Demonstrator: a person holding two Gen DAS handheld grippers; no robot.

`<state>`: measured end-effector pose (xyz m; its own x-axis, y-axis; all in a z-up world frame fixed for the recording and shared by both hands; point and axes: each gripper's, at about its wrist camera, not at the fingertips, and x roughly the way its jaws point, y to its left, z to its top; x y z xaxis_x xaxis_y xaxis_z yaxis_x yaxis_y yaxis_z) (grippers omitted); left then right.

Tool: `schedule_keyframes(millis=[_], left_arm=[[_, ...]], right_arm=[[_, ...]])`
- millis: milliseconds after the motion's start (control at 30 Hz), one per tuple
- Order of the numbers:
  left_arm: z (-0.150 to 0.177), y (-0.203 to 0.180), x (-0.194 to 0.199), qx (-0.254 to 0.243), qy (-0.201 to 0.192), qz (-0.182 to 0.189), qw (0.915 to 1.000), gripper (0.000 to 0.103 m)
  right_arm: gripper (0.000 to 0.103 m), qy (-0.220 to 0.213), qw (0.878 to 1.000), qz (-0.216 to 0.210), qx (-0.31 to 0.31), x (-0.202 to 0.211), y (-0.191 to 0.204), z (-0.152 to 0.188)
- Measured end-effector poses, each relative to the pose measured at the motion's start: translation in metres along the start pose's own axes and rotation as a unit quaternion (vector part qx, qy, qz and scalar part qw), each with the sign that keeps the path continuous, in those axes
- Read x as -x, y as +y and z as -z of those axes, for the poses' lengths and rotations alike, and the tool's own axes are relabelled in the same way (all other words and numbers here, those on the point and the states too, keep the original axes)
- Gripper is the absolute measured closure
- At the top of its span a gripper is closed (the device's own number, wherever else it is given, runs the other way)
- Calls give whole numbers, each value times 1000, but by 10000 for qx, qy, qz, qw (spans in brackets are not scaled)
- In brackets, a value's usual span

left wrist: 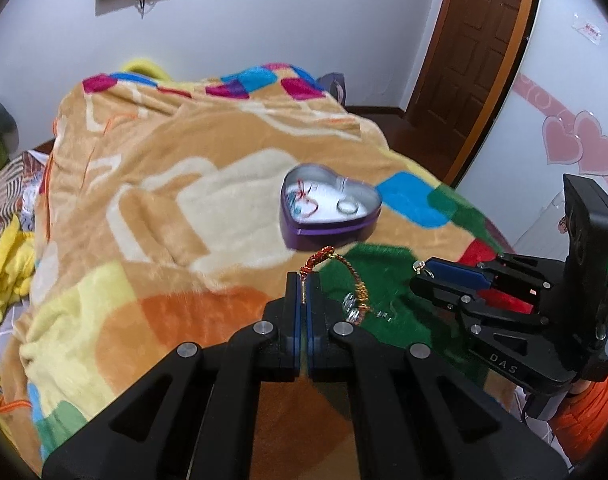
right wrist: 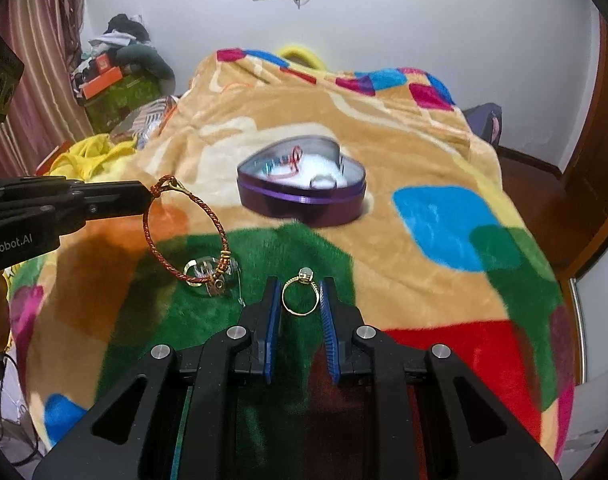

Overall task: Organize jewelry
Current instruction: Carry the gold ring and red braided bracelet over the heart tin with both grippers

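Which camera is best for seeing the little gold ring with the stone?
The right wrist view. There the gold ring stands upright, full circle showing, pinched between the right gripper pads, its pale stone on top. In the left wrist view only a tiny glint of the gold ring pokes out at that gripper's tip.

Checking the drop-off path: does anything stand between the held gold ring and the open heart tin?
Nothing visible does. The right tongs hold the gold ring; only bare blanket lies before the heart tin, which is open.
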<state>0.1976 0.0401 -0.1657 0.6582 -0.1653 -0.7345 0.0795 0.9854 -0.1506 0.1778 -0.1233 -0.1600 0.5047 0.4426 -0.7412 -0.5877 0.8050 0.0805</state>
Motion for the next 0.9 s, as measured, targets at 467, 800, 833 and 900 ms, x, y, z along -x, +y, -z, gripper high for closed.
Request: schedule_keyframes(millis=[467, 800, 833, 900], left_arm=[[-38, -3, 26, -105, -594, -28, 9982, 103], [-30, 19, -20, 132, 293, 144, 9994, 84], [-27, 19, -26, 146, 382, 143, 9991, 81], [-18, 21, -39, 136, 620, 121, 9979, 80]], right_arm=[[85, -588, 9983, 35, -31, 25, 1, -30], [85, -567, 9983, -45, -142, 18, -6, -32], [85, -530, 9985, -42, -146, 15, -7, -30], [85, -477, 9987, -49, -143, 13, -8, -28]])
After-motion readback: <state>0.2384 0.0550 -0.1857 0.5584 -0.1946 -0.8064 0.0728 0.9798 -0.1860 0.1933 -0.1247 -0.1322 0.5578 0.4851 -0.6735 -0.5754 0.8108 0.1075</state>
